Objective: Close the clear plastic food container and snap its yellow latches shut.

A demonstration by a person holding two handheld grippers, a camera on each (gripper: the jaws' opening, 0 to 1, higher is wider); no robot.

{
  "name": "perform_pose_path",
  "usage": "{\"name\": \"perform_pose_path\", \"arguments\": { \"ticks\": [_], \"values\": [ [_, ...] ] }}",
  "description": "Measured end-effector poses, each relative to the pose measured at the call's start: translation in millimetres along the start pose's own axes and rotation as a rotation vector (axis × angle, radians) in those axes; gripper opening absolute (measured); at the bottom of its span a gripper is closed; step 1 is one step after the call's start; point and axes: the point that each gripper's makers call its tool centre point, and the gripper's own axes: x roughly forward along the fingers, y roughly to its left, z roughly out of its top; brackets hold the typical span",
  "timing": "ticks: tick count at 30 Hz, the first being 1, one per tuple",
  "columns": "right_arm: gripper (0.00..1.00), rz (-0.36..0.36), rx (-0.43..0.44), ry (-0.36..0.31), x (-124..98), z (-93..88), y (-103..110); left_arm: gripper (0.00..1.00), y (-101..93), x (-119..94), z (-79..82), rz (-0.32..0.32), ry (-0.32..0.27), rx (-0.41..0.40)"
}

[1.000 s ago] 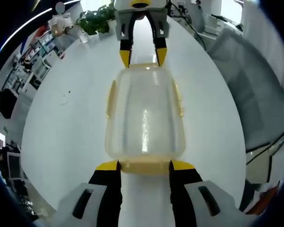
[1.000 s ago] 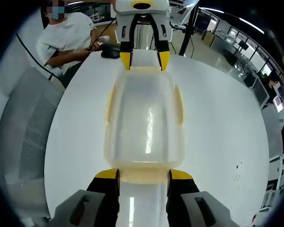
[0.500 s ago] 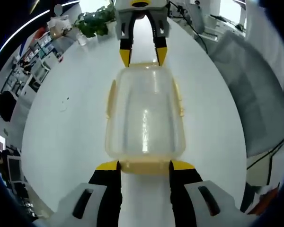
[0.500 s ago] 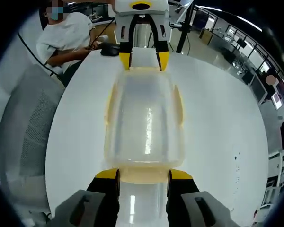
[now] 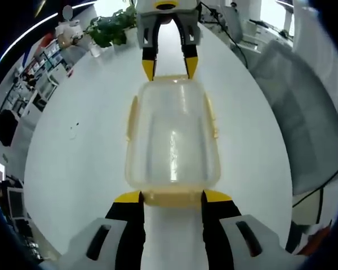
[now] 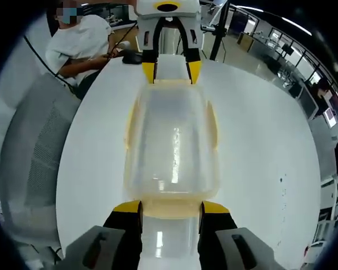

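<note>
One container [image 5: 173, 135], lid on, on white table [image 5: 79, 146]; four yellow latches [image 5: 174, 197]. Long axis runs between my grippers. Left gripper [image 5: 172, 197], right gripper [image 6: 170, 208]: jaws wide, each touching an end latch.

Only both cameras drifted a little; the container [image 5: 172, 138] and tools look unmoved.

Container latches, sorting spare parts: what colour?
Pale yellow latches; clearest in left gripper view.

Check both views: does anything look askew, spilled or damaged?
Nothing stands out. The clear container sits level on the white table, lid on, between the left hand-held gripper and right hand-held gripper at its ends.
</note>
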Motion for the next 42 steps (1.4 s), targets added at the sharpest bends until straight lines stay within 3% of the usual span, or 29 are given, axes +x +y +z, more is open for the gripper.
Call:
{"name": "perform_pose_path", "arguments": {
  "ticks": [42],
  "values": [
    [0.36, 0.012, 0.016, 0.014, -18.7, -56.8, 7.1, 0.37, -3.2, 29.2, 51.1, -0.016, -0.009, 0.022]
  ]
}}
